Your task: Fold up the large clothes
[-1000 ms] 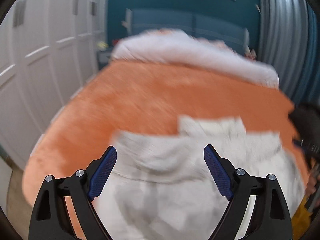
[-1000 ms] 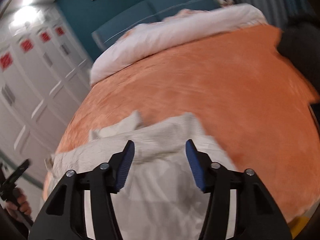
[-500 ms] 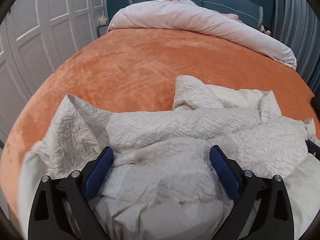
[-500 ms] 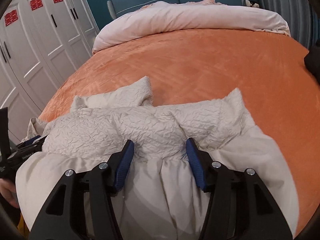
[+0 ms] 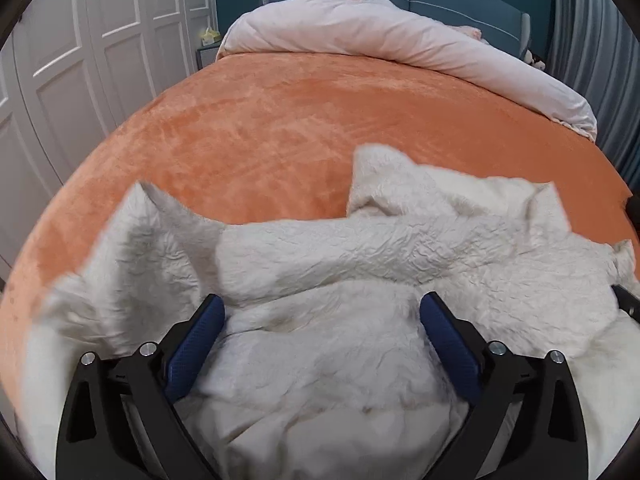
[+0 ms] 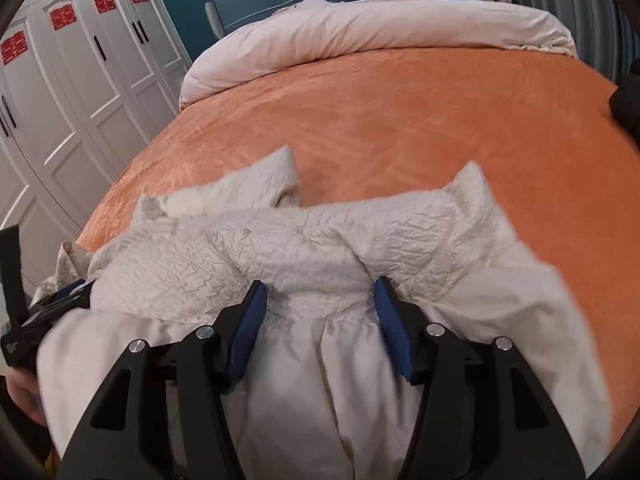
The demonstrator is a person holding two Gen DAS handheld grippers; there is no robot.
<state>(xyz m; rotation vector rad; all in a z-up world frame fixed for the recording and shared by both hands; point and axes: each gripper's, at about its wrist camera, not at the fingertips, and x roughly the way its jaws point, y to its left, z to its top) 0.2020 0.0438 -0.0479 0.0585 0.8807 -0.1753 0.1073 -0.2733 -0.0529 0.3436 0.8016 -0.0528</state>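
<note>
We find the cream garment (image 5: 360, 280) now dropped in a heap at the near edge of the orange bed (image 5: 280, 128). The left gripper (image 5: 322, 320) has released; the right gripper (image 6: 318, 312) stands half open, gripping nothing. Folding can begin.

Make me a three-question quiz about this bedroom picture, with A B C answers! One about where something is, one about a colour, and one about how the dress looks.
1. Where does the dress lie?
A. on the floor
B. on the near part of the bed
C. on the wardrobe

2. What colour is the bedspread?
A. orange
B. green
C. black

3. How is the dress now?
A. neatly folded
B. on a hanger
C. rumpled and bunched

Answers:
1 B: it rests on the bedspread just ahead of both tools.
2 A: the cover is orange all over.
3 C: its top is creased and heaped in loose folds.
</note>
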